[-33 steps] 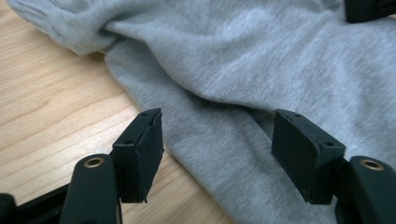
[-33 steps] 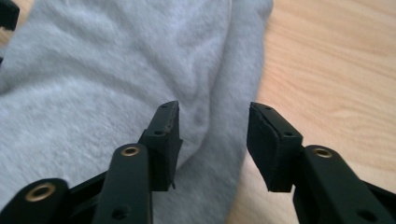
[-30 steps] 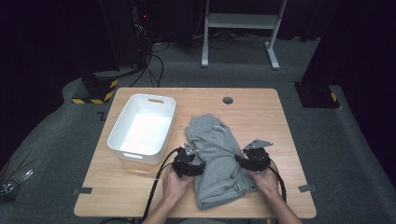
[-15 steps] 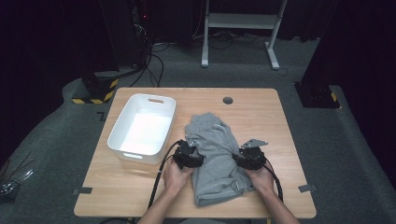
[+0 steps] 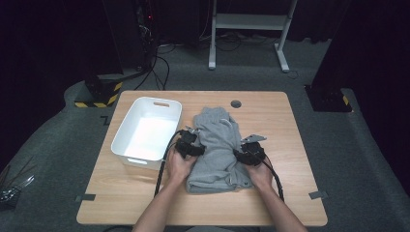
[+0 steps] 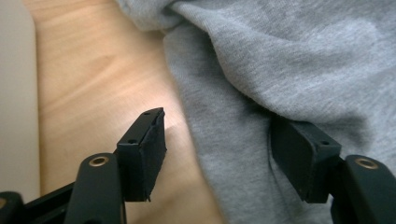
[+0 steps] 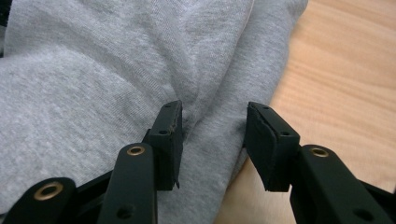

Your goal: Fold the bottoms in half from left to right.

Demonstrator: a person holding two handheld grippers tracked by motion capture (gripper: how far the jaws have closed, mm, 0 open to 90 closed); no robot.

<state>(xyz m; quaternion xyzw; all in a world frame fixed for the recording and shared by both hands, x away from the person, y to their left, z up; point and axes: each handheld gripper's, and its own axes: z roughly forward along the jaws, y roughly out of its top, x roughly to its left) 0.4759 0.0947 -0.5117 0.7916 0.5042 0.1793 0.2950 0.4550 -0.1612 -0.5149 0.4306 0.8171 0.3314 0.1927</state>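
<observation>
You are working a grey sweatshirt-fabric garment (image 5: 217, 150) lying folded at the middle of the wooden table (image 5: 290, 135), its long axis running from 12 to 6 o'clock, with the white bin (image 5: 145, 133) just beside it at 9 o'clock.

Your left gripper (image 5: 189, 146) is sitting at the garment's 9 o'clock edge, your right gripper (image 5: 249, 153) at its 3 o'clock edge, so each hand is equally near its own side.

In the left gripper view the jaws are standing partly open astride the cloth's edge (image 6: 243, 140), one over bare wood, the other on the cloth; nothing is pinched.

In the right gripper view the jaws are standing about half open with a fold of fabric (image 7: 210, 126) between them; they have just been closing, but the pads are not pressing yet.

Compared with a second ago, both hands are sitting farther up the garment toward 12 o'clock, and the garment looks narrower.
</observation>
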